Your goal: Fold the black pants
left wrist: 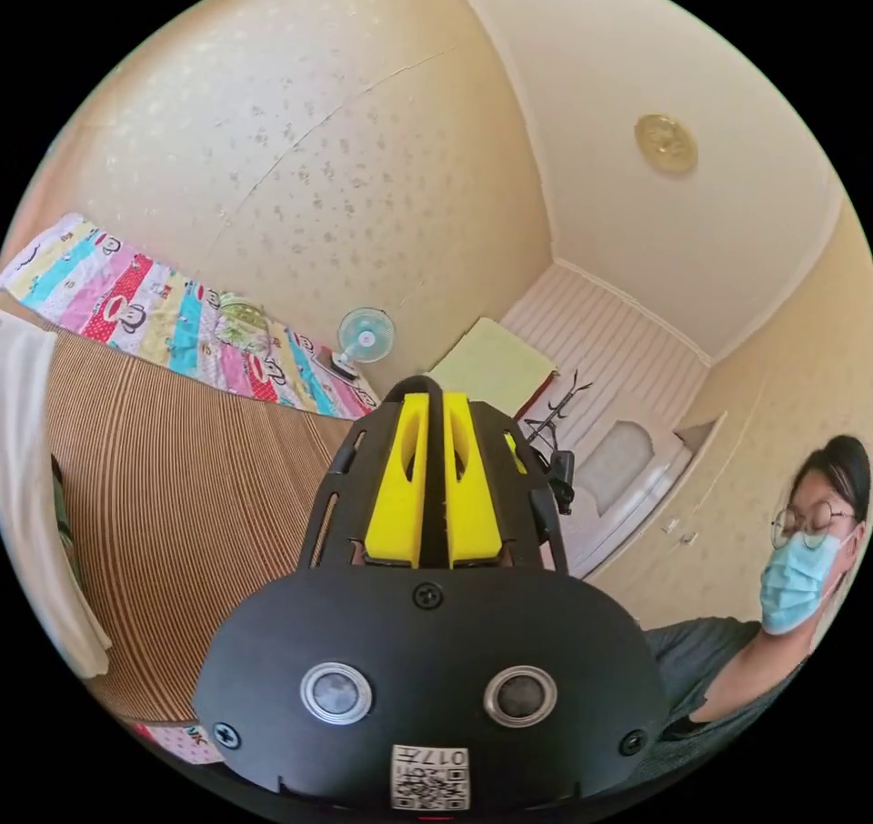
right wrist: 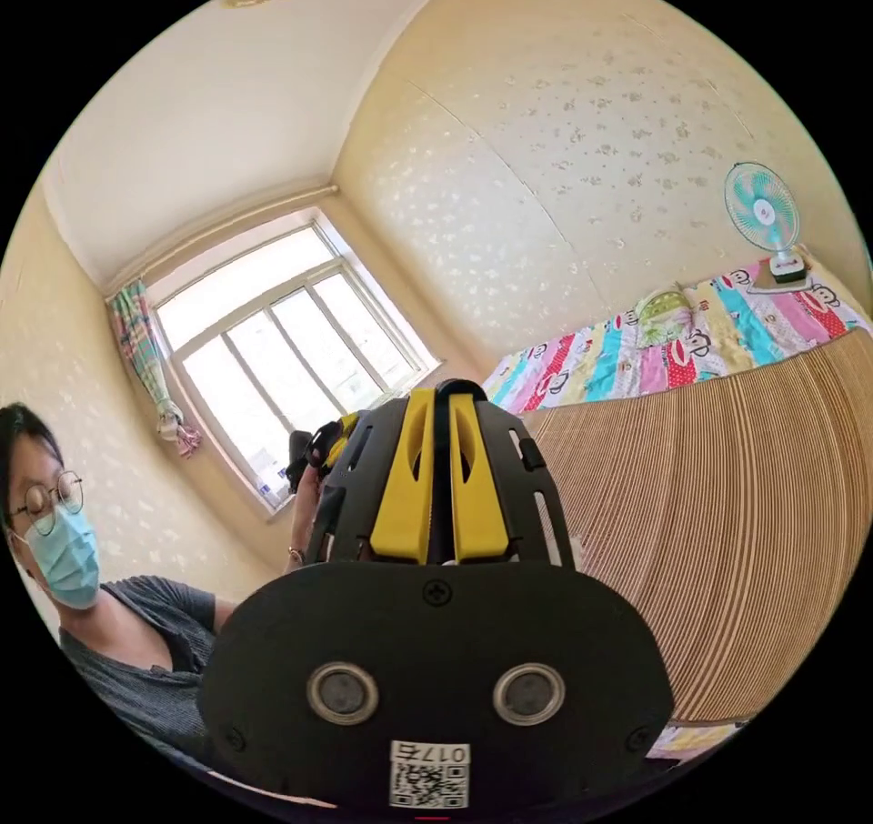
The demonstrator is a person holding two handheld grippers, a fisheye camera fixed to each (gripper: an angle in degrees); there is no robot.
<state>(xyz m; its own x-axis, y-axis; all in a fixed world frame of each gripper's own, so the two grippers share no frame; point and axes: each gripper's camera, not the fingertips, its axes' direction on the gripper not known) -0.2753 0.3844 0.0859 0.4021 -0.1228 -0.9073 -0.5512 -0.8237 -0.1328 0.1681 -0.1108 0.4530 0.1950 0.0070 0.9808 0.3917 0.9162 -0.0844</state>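
Two yellow jaws stand closed together, nothing between them, on the left hand-held gripper (left wrist: 435, 406) in the left gripper view, raised toward the wall and ceiling. The right hand-held gripper (right wrist: 442, 401) in the right gripper view likewise has its yellow jaws pressed together on nothing. Each black housing carries a small code sticker (left wrist: 430, 777) with characters too small to read. A striped woven mat (right wrist: 718, 515) covers the bed, bordered by a colourful cartoon-print sheet (right wrist: 655, 360) whose lettering is illegible. A small fan (right wrist: 762, 210) stands at the bed's edge. I cannot tell where the black pants lie. A masked person (left wrist: 800, 560) sits beside the bed.
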